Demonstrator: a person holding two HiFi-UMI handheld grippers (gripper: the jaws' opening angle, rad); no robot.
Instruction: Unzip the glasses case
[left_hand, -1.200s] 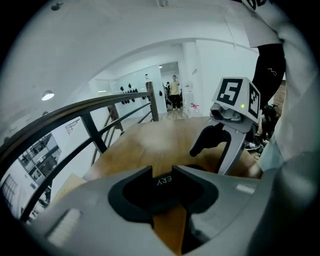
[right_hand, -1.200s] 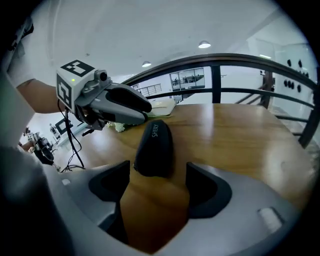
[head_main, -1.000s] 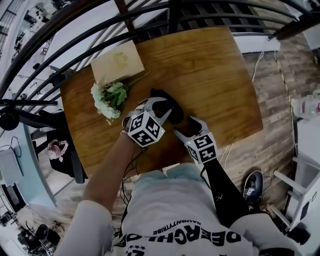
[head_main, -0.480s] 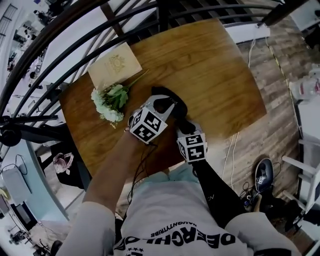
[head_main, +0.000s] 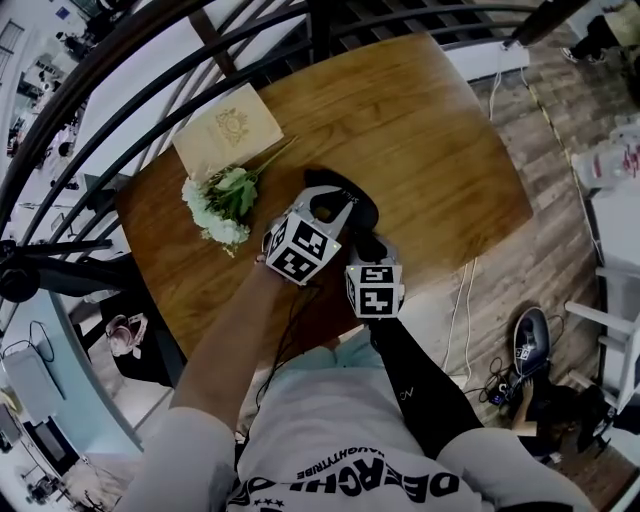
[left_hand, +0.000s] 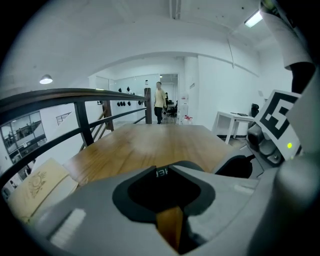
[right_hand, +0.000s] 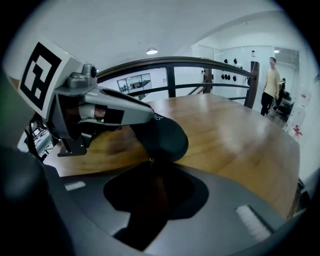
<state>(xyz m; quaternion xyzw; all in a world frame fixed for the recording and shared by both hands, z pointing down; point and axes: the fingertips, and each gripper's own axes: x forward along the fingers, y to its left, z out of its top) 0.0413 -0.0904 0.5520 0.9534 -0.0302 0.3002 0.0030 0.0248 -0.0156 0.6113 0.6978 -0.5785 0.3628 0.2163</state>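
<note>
My left gripper (head_main: 333, 205) clamps the black glasses case (head_main: 362, 212) steady on the table (head_main: 430, 140); my right gripper (head_main: 371, 247), jaws just closing, nips its zip pull (right_hand: 145, 160), ready to unzip

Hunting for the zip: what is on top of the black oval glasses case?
The left gripper clamps across the black oval glasses case; the right gripper, its jaws just closing, pinches the case's near end. The zip pull is covered.
</note>
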